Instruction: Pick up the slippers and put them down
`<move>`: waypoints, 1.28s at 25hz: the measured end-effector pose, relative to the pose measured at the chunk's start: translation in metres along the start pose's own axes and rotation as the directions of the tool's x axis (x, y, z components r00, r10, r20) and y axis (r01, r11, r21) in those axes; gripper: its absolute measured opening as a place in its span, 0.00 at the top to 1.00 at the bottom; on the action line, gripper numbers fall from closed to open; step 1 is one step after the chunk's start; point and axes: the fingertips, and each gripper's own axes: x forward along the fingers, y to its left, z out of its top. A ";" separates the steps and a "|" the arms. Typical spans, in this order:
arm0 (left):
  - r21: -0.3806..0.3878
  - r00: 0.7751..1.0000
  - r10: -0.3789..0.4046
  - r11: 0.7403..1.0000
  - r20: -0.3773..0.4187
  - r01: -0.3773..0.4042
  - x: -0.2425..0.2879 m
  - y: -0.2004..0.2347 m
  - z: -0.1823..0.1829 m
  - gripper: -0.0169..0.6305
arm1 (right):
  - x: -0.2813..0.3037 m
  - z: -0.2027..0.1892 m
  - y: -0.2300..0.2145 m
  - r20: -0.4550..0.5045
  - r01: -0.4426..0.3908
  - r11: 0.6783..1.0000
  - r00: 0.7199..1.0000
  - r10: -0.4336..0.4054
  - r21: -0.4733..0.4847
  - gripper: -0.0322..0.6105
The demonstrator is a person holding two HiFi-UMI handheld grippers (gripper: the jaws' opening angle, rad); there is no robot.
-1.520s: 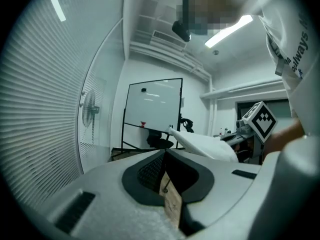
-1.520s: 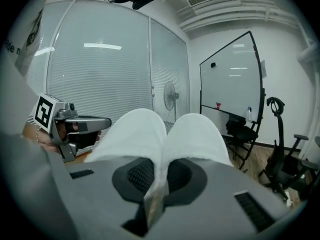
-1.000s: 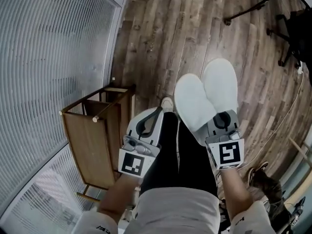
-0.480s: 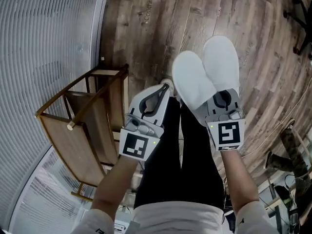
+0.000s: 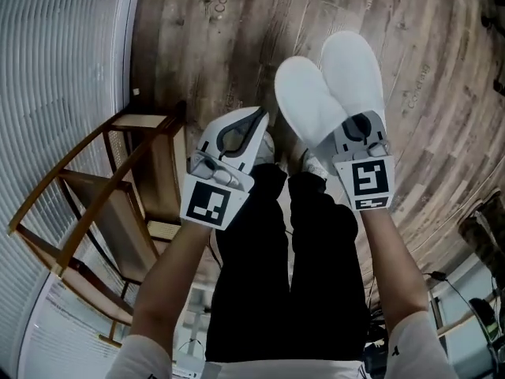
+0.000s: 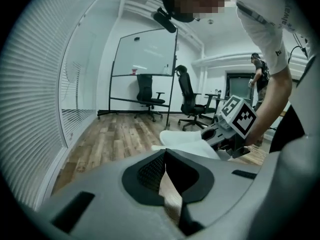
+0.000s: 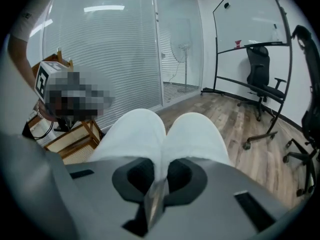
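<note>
Wooden stand (image 5: pixel 162 176), left side of head view: an open frame of bars and brown panels. Only its own bars and panels show inside. The frame edge cuts off its lower left end. The right gripper view catches it again at lower left, a woven panel showing, the rest behind the gripper body.

Slippers (image 5: pixel 331 85): a white pair, side by side, upper right of centre, toes toward the top edge, over the plank floor (image 5: pixel 237 38). The right gripper (image 5: pixel 359 123) pinches their rear edges together, and the heel ends are hidden under it. Cannot tell whether the soles touch the floor.

Left gripper (image 5: pixel 254 118), centre of frame: jaws pressed together, tips meeting, holding nothing.

Black trousers (image 5: pixel 323 275) hide the floor beneath, and the feet are mostly covered.
</note>
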 end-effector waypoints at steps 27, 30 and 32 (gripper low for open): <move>0.004 0.993 -0.099 0.995 -0.065 0.099 0.168 0.033 -0.286 0.95 | 0.253 -0.207 -0.028 -0.060 -0.137 0.978 0.990 0.129 -0.157 0.90; -0.038 0.991 -0.104 0.994 -0.080 0.101 0.170 0.031 -0.295 0.95 | 0.260 -0.215 -0.029 -0.087 -0.139 0.973 0.988 0.125 -0.184 0.79; -0.061 0.990 -0.110 0.993 -0.089 0.104 0.168 0.029 -0.298 0.95 | 0.259 -0.218 -0.028 -0.113 -0.139 0.972 0.986 0.119 -0.191 0.69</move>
